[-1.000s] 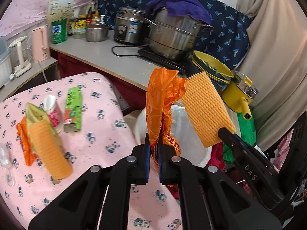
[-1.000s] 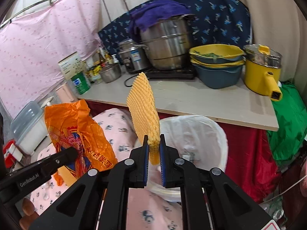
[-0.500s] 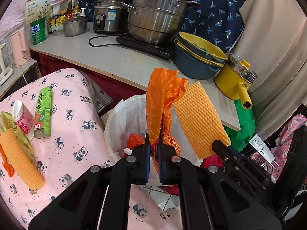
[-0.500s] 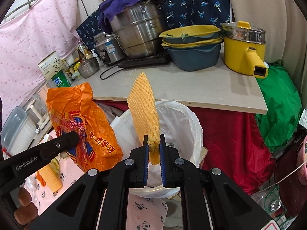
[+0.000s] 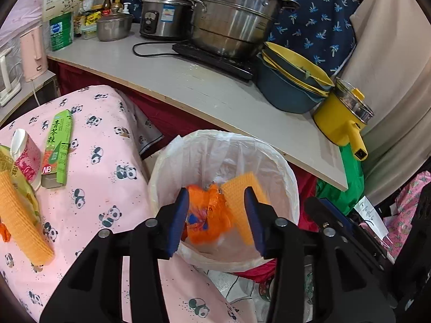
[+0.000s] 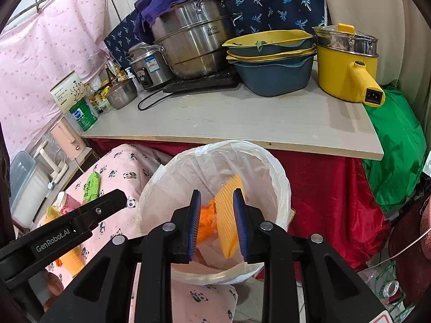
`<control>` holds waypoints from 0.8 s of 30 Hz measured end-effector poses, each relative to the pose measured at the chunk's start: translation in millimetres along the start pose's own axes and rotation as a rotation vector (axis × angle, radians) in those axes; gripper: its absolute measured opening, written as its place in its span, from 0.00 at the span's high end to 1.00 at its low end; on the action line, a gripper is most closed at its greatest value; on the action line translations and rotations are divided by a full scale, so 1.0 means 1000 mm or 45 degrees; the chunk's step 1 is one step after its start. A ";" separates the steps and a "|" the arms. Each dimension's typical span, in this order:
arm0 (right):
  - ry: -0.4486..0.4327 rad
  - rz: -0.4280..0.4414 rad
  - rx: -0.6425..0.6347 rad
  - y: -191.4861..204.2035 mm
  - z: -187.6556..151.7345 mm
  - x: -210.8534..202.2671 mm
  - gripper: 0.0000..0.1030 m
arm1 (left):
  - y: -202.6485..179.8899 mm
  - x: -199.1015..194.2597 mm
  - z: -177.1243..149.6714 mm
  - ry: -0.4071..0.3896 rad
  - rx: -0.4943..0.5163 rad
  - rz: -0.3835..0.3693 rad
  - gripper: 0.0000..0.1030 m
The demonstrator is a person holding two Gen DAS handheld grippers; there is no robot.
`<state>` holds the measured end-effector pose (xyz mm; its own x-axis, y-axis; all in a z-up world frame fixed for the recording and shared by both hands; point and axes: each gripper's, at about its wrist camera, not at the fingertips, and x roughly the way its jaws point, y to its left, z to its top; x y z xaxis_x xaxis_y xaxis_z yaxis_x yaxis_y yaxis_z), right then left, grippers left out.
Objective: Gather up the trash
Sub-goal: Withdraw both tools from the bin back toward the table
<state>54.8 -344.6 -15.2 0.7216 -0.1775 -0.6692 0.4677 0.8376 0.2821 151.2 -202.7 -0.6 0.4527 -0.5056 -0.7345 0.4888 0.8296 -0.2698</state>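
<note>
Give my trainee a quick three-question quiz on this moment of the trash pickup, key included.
1. True or false: the left hand-held gripper is clamped on the orange bag.
2. Where is the yellow foam net? A) on the counter B) over the open trash bin C) on the floor
3. Fill in: a green ____ lies on the panda tablecloth.

Key: 1 false, its jaws have just been opening, as have those of the right hand-held gripper. 2 B. 3 carton.

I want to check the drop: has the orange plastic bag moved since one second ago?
Yes. The orange plastic bag went down, from above the bin rim into the white-lined bin; the left tongs have just opened.
</note>
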 end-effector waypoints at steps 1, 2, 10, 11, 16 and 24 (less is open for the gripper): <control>-0.002 0.002 -0.003 0.001 0.000 -0.001 0.76 | 0.003 -0.001 0.000 -0.001 -0.009 0.002 0.60; -0.002 0.004 -0.005 0.003 0.000 -0.002 0.76 | 0.006 -0.002 0.001 -0.003 -0.020 0.005 0.59; -0.012 0.032 -0.029 0.018 -0.001 -0.013 0.75 | 0.023 -0.022 -0.002 -0.041 -0.058 0.041 0.55; -0.013 0.037 -0.035 0.021 -0.001 -0.014 0.75 | 0.025 -0.025 -0.003 -0.048 -0.062 0.049 0.55; -0.017 0.068 -0.071 0.041 -0.004 -0.020 0.70 | 0.045 -0.043 -0.005 -0.071 -0.118 0.082 0.55; -0.003 0.144 -0.146 0.084 -0.014 -0.027 0.67 | 0.091 -0.074 -0.014 -0.114 -0.212 0.175 0.55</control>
<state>67.4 -261.9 17.4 0.7673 -0.0798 -0.6363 0.3222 0.9059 0.2748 151.6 -86.0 20.6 0.5749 -0.3977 -0.7151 0.2915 0.9161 -0.2752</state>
